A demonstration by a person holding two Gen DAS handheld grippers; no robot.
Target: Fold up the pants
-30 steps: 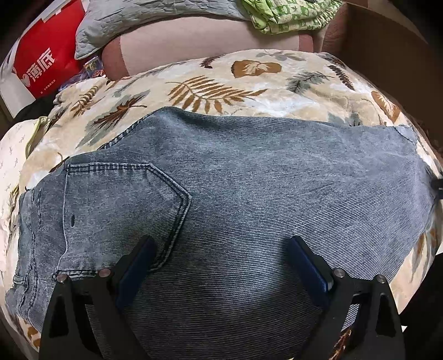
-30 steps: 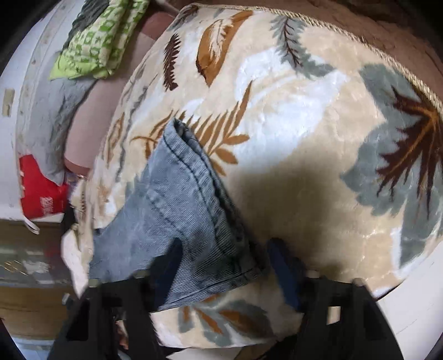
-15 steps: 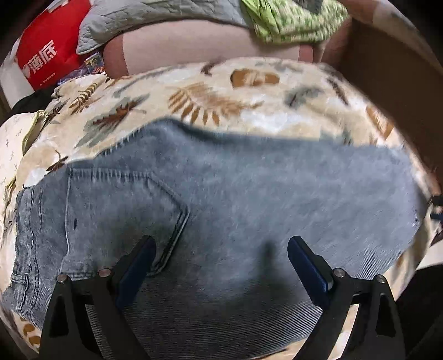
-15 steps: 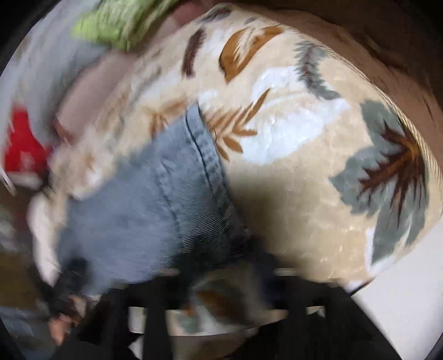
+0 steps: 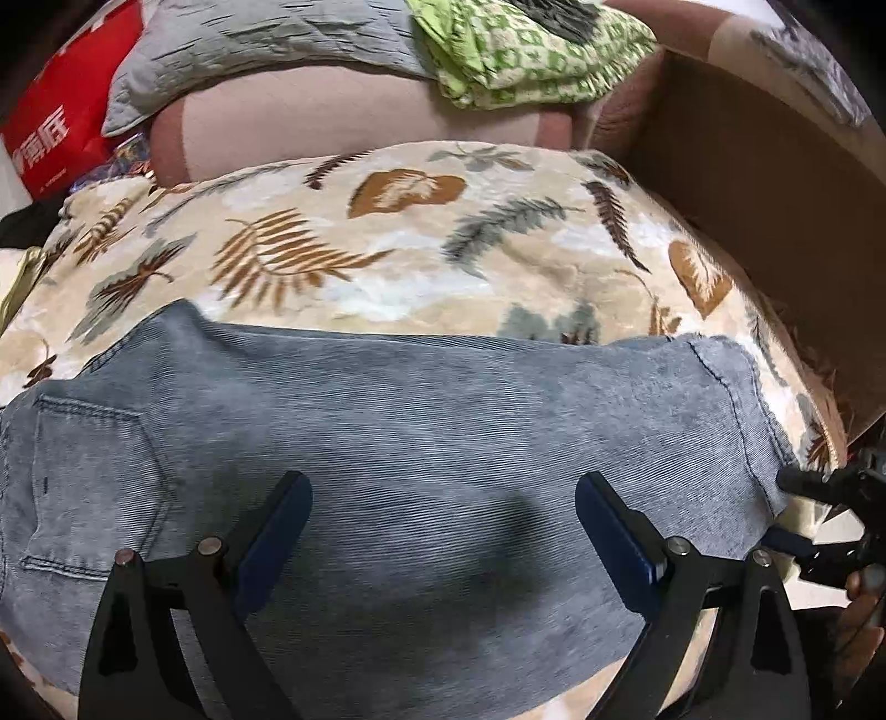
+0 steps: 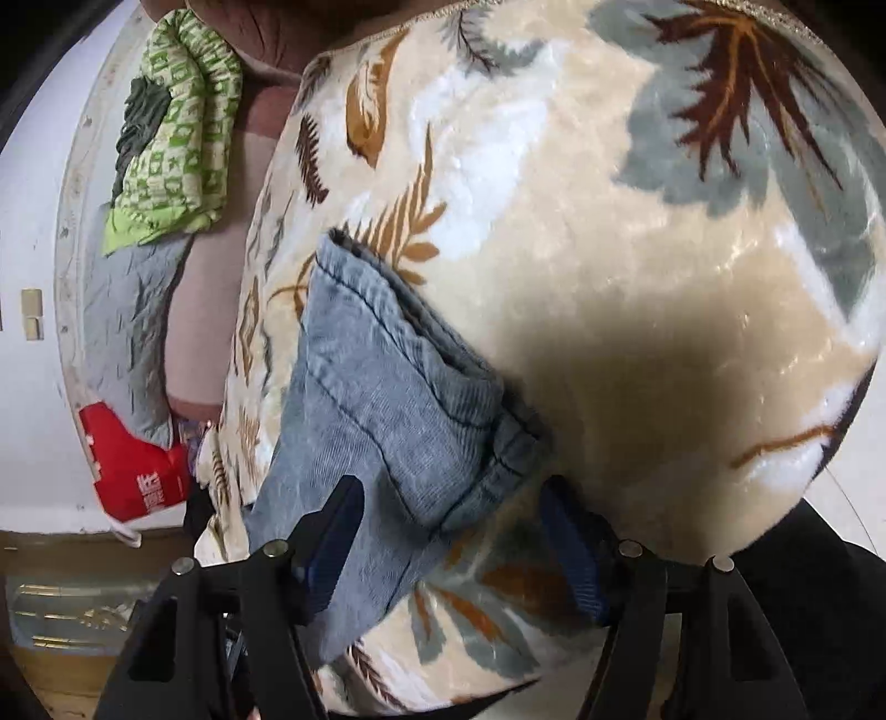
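Note:
Grey-blue denim pants (image 5: 421, 443) lie flat on a leaf-patterned blanket (image 5: 387, 249), back pocket at the left, leg hems at the right. My left gripper (image 5: 443, 515) is open, hovering over the middle of the pants. In the right wrist view the stacked leg hems (image 6: 410, 399) lie on the blanket (image 6: 637, 249). My right gripper (image 6: 451, 531) is open, its fingers on either side of the near hem corner. The right gripper also shows at the right edge of the left wrist view (image 5: 830, 515).
A green patterned cloth (image 5: 526, 50) and a grey quilted pillow (image 5: 249, 50) lie on the pink sofa back. A red bag (image 5: 50, 127) stands at far left. A brown cardboard box (image 5: 775, 210) sits at the right of the blanket.
The left gripper has drawn back and up, showing more blanket beyond the pants. The right gripper swung and came back near the hem corner; both jaws stay open.

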